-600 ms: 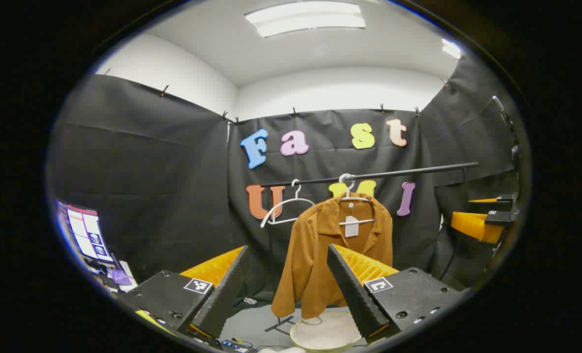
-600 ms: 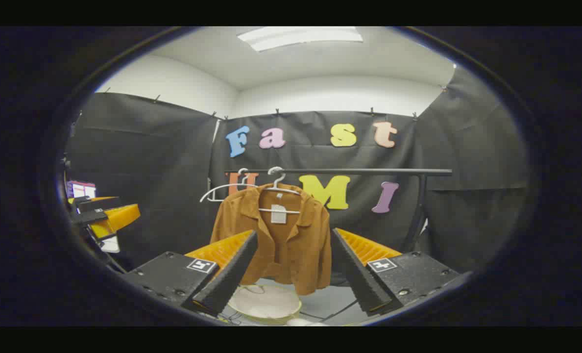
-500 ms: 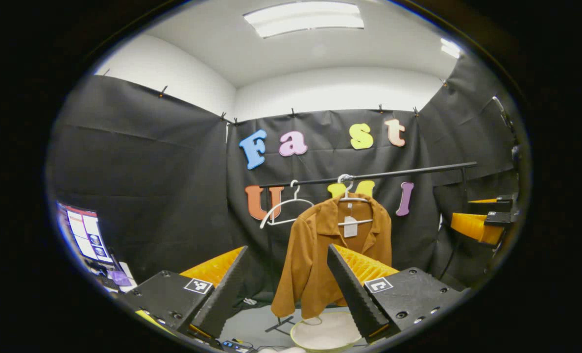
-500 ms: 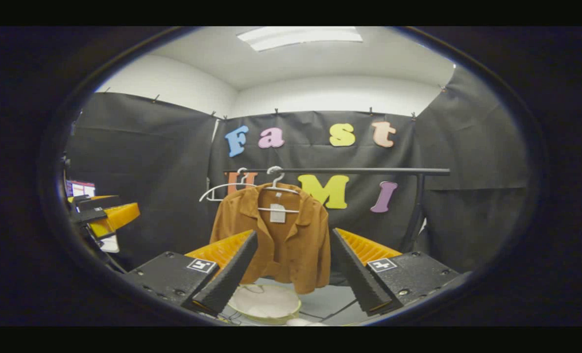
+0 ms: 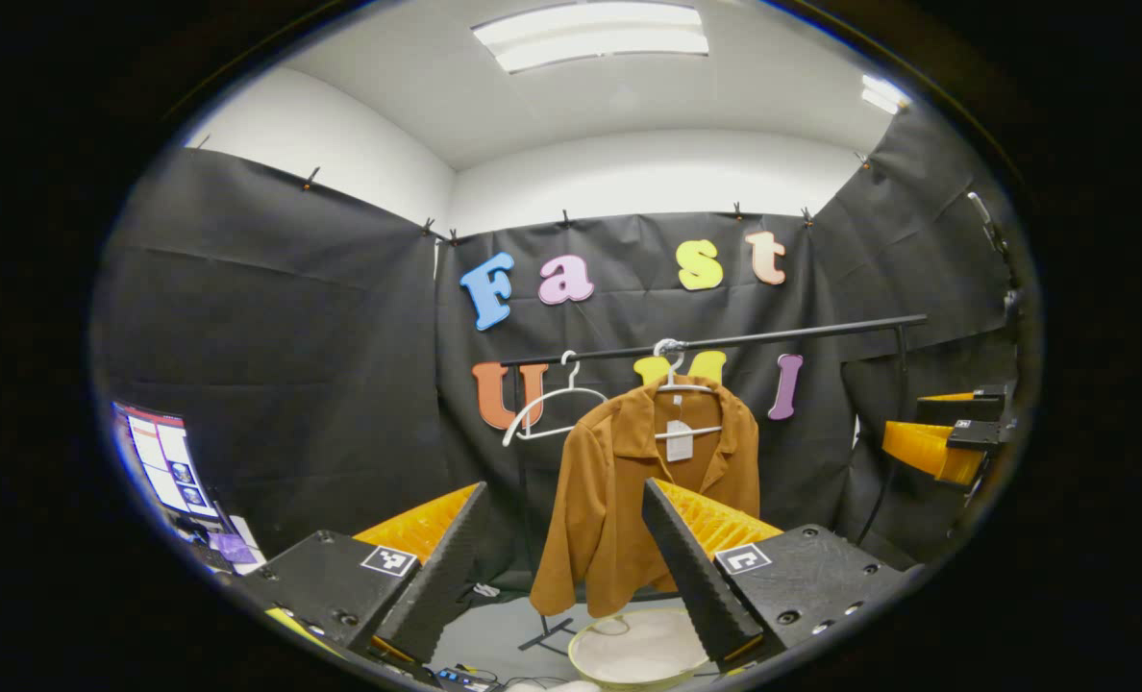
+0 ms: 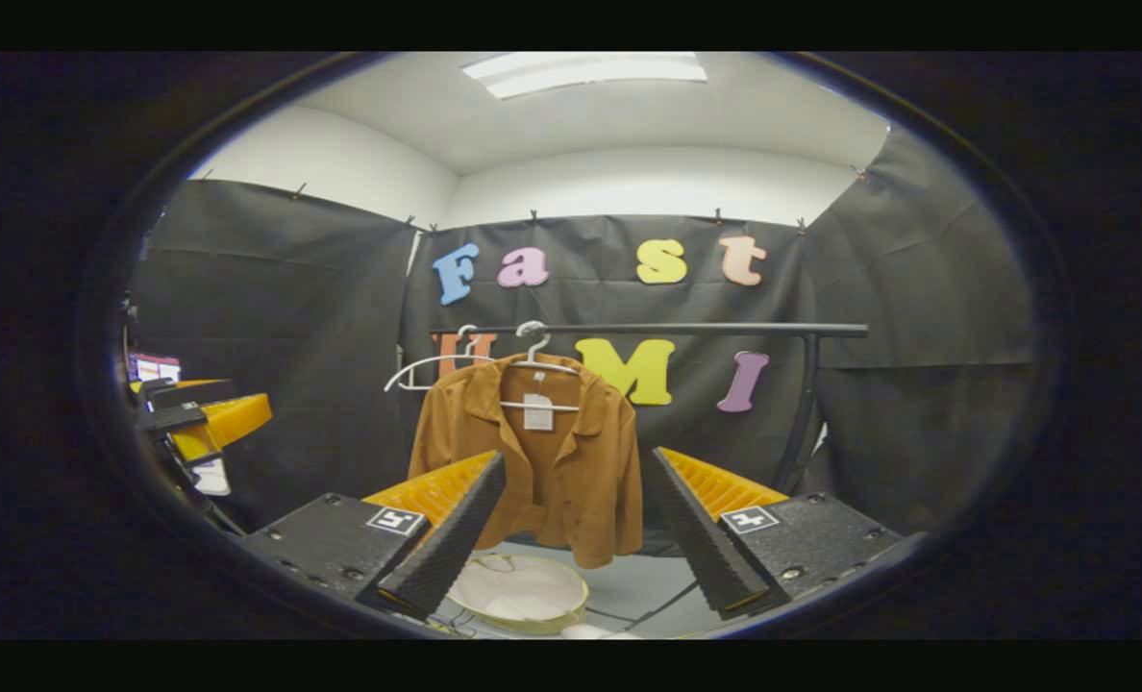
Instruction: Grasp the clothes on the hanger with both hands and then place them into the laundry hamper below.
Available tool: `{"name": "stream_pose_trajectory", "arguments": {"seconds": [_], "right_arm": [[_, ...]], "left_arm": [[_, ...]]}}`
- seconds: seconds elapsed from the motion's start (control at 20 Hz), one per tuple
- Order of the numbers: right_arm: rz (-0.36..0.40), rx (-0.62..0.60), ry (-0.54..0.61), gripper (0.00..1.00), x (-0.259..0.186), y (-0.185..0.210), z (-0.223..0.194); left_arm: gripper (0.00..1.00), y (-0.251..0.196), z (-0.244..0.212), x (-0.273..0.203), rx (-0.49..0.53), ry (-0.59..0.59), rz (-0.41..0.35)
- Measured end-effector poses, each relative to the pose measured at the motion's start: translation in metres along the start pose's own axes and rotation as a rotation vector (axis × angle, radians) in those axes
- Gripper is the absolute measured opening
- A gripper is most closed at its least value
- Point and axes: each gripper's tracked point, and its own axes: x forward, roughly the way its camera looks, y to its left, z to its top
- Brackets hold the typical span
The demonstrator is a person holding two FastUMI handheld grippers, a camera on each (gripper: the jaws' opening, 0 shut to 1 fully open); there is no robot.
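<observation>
The brown shirt (image 5: 629, 500) is soft matt cloth with a paper tag at the collar. It hangs on a smooth white plastic hanger (image 6: 535, 367) from a matt black metal rail (image 6: 686, 330). The hamper (image 6: 523, 591) below looks like pale fabric. The gripper fingers (image 5: 441, 567) have rough black pads and ribbed orange plastic backs.

A brown collared shirt (image 5: 643, 490) (image 6: 542, 452) is hung on a white hanger (image 5: 672, 384) (image 6: 535, 363) from the black rail at the far side of the booth. It is draped open at the front, with a white tag seen at the neck and its sleeves hanging down. Below it, nearer and slightly to one side, a round pale laundry hamper (image 5: 640, 654) (image 6: 523, 591) is set on the floor, its mouth open upward.
</observation>
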Motion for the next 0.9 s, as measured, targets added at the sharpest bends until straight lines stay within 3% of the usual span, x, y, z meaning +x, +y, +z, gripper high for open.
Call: {"name": "stream_pose_trajectory", "arguments": {"seconds": [0.35, 0.9], "right_arm": [[0.005, -0.007, 0.019, 0.96, 0.015, -0.009, -0.017], [0.097, 0.012, 0.064, 0.97, 0.155, -0.020, -0.061]], "left_arm": [[1.00, -0.017, -0.009, 0.019, -0.019, -0.002, -0.039], [1.00, -0.080, -0.052, 0.121, -0.075, 0.008, -0.084]]}}
